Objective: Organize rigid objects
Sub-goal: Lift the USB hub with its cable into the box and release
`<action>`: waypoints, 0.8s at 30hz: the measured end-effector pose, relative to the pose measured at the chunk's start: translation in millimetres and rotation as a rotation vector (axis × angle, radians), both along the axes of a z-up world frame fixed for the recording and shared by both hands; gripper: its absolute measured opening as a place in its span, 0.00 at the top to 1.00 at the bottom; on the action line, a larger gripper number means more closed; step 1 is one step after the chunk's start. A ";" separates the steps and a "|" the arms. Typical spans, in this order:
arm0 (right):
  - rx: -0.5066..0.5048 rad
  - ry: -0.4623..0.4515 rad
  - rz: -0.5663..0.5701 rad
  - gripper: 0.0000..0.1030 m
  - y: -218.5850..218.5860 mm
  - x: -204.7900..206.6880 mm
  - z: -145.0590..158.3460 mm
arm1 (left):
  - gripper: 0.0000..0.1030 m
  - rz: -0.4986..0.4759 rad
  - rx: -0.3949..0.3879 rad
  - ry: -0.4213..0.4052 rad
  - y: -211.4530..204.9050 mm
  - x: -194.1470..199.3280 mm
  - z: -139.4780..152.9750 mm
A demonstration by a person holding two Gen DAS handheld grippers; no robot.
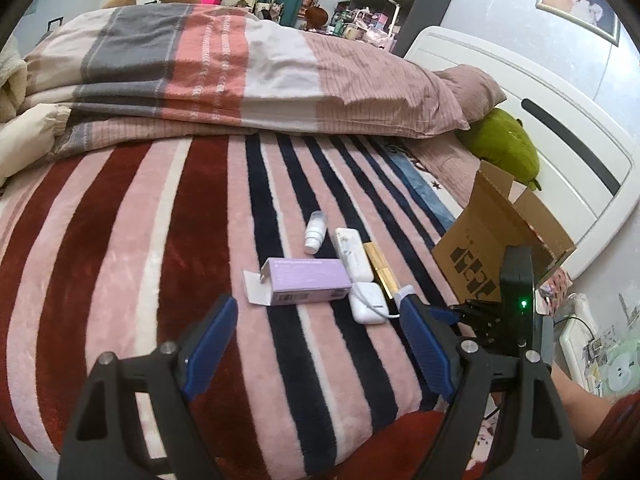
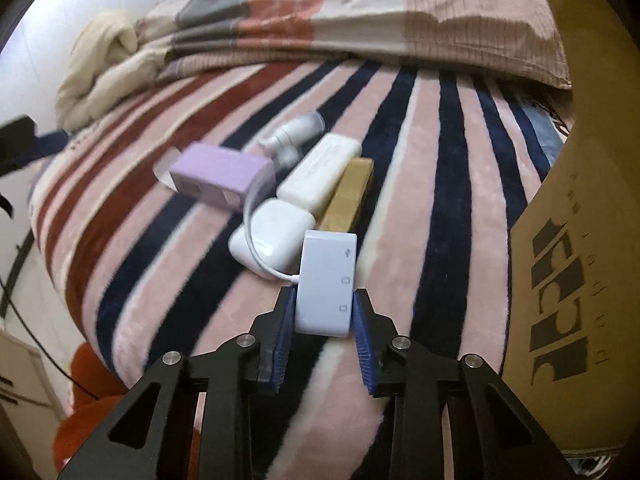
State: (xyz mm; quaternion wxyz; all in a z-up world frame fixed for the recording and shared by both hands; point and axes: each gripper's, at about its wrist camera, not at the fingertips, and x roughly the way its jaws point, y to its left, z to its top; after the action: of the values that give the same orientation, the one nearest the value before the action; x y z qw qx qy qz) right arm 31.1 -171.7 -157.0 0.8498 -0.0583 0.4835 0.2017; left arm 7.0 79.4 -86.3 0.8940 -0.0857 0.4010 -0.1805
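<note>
In the right wrist view my right gripper [image 2: 323,300] is shut on a white USB adapter hub [image 2: 326,280] with a short white cable, held just above the striped blanket. Beyond it lie a white earbud case [image 2: 276,230], a gold box [image 2: 348,196], a cream flat case [image 2: 320,174], a purple box [image 2: 220,174] and a small white bottle [image 2: 294,136]. In the left wrist view my left gripper [image 1: 320,312] is open and empty, in front of the purple box [image 1: 306,280], earbud case [image 1: 368,302], gold box [image 1: 382,268], cream case [image 1: 352,252] and bottle [image 1: 314,234]. The right gripper [image 1: 440,314] shows there at the right.
An open cardboard box [image 1: 492,248] stands on the bed at the right, close beside my right gripper [image 2: 580,240]. A folded duvet [image 1: 220,72] and pillow lie across the back. A green plush [image 1: 508,144] sits by the white headboard [image 1: 560,120]. The bed edge is near me.
</note>
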 end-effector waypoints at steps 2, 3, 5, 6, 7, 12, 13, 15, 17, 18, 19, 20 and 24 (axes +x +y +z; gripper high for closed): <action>-0.010 -0.002 0.008 0.73 1.2 2.5 -4.4 | 0.22 0.009 0.003 0.009 2.4 -0.3 -1.6; -0.011 -0.005 0.011 0.73 1.4 3.6 -5.0 | 0.22 0.012 0.003 0.012 2.8 0.0 -1.8; -0.011 -0.014 0.017 0.74 2.8 5.9 -5.1 | 0.22 0.016 0.005 0.016 3.6 0.3 -2.4; -0.013 -0.020 0.022 0.75 4.2 7.2 -4.5 | 0.22 0.014 0.007 0.019 3.7 0.7 -2.7; -0.016 -0.034 0.029 0.76 4.9 6.1 -2.9 | 0.22 0.011 0.007 0.020 3.2 0.6 -2.9; 0.001 -0.097 0.073 0.76 12.1 -7.6 16.4 | 0.22 -0.039 -0.027 0.024 -8.0 3.0 0.1; 0.016 -0.110 0.084 0.76 13.5 -9.6 24.2 | 0.22 -0.054 -0.038 0.022 -11.8 2.7 2.0; 0.047 -0.127 0.106 0.76 18.3 -12.8 40.5 | 0.22 -0.075 -0.050 0.010 -18.3 2.6 7.6; 0.080 -0.149 0.147 0.76 25.1 -16.9 60.8 | 0.22 -0.094 -0.073 -0.012 -24.9 2.5 16.7; 0.089 -0.161 0.165 0.76 27.6 -18.5 68.9 | 0.24 -0.102 -0.084 -0.016 -27.5 3.3 20.3; 0.099 -0.176 0.189 0.76 31.1 -20.8 79.0 | 0.30 -0.111 -0.097 -0.021 -29.8 4.0 23.8; 0.111 -0.186 0.209 0.76 34.6 -22.9 87.9 | 0.36 -0.120 -0.110 -0.025 -32.8 5.3 27.8; 0.154 -0.218 0.254 0.76 34.6 -28.4 117.3 | 0.75 -0.138 -0.118 -0.047 -48.3 11.7 45.7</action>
State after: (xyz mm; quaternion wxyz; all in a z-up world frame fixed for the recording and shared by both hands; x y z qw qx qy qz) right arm 2.7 -137.1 -39.7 0.8669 -0.0751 0.3602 0.3361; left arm 18.7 31.2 -40.7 0.8821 -0.1063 0.3733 -0.2670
